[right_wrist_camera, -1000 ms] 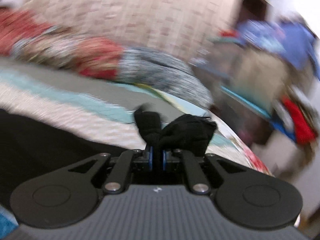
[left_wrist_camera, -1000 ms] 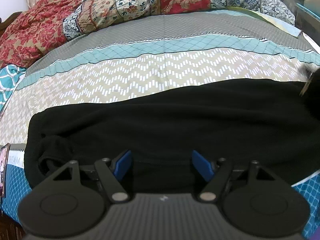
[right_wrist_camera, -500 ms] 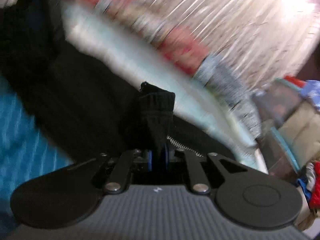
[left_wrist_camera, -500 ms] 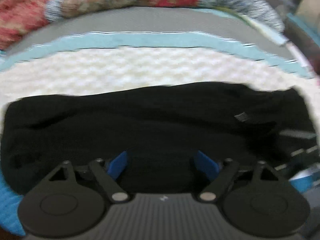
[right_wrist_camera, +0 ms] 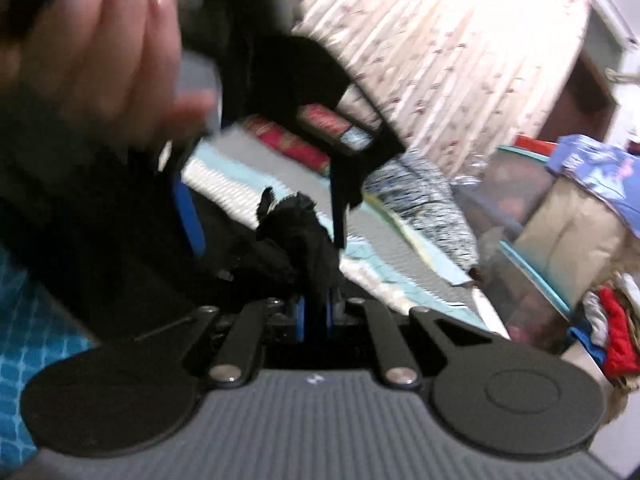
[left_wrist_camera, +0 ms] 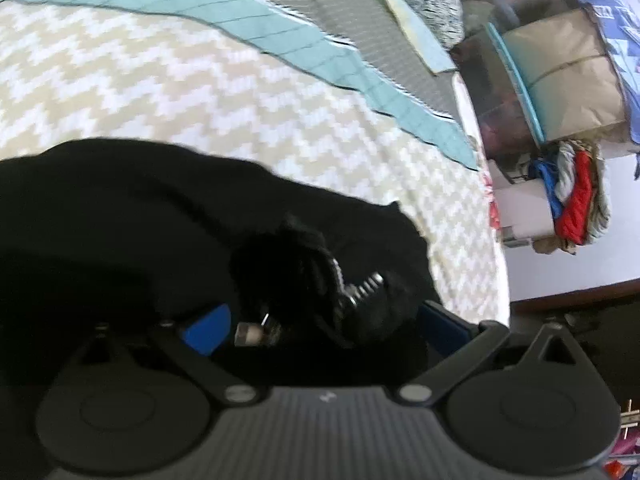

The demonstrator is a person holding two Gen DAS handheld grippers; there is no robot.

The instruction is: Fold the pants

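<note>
Black pants [left_wrist_camera: 120, 216] lie lengthwise on the bed [left_wrist_camera: 200, 80]; right hand-held gripper [right_wrist_camera: 314, 312] pinches their bunched right end, apparently between the left hand-held gripper's [left_wrist_camera: 320, 324] opening, empty jaws.

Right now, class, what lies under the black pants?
The black pants lie on a bedspread with beige zigzags and teal bands. Whatever the cloth covers beneath its middle cannot be seen.

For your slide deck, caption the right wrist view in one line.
Right gripper pinches bunched black pants while the opening left gripper straddles them.
</note>
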